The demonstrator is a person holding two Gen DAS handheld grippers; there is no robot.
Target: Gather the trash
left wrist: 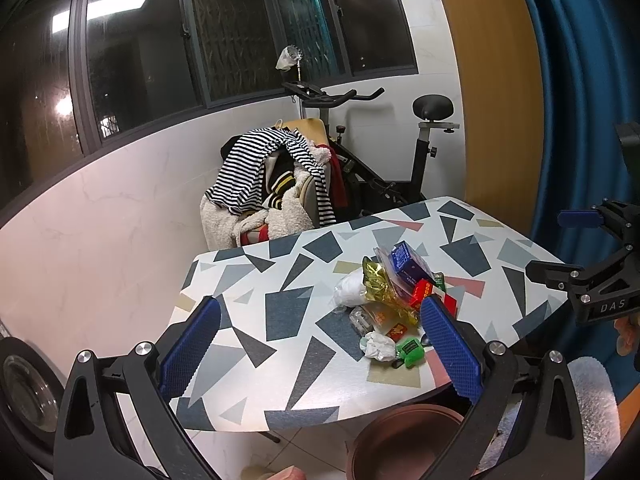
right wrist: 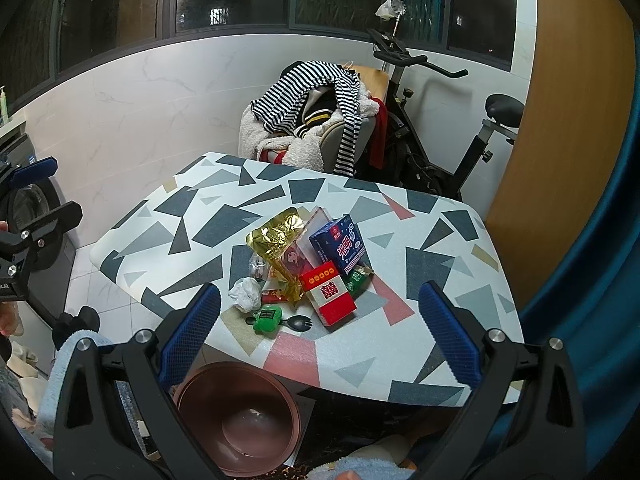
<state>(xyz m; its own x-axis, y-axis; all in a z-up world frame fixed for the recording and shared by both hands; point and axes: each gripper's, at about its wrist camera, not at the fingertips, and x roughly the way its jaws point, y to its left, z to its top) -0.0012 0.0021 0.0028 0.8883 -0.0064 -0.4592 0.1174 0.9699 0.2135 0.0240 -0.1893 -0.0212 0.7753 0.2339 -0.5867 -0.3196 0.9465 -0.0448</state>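
Note:
A pile of trash lies on the patterned table (right wrist: 168, 236): a gold foil bag (right wrist: 276, 240), a blue carton (right wrist: 338, 246), a red box (right wrist: 330, 300), a crumpled white paper (right wrist: 246, 294), a green toy-like piece (right wrist: 268, 320) and a black spork (right wrist: 310, 325). The same pile shows in the left wrist view, with the gold bag (left wrist: 378, 286), blue carton (left wrist: 406, 264) and white paper (left wrist: 378, 346). My left gripper (left wrist: 320, 344) is open and empty, left of the pile. My right gripper (right wrist: 320, 332) is open and empty, above the table's near edge. A brown bin (right wrist: 240, 416) stands on the floor below.
A chair heaped with striped clothes (right wrist: 316, 116) and an exercise bike (right wrist: 440, 120) stand behind the table. A blue curtain (right wrist: 592, 240) hangs at the right. A washing machine (left wrist: 28, 392) is at the left. The bin also shows in the left wrist view (left wrist: 404, 440).

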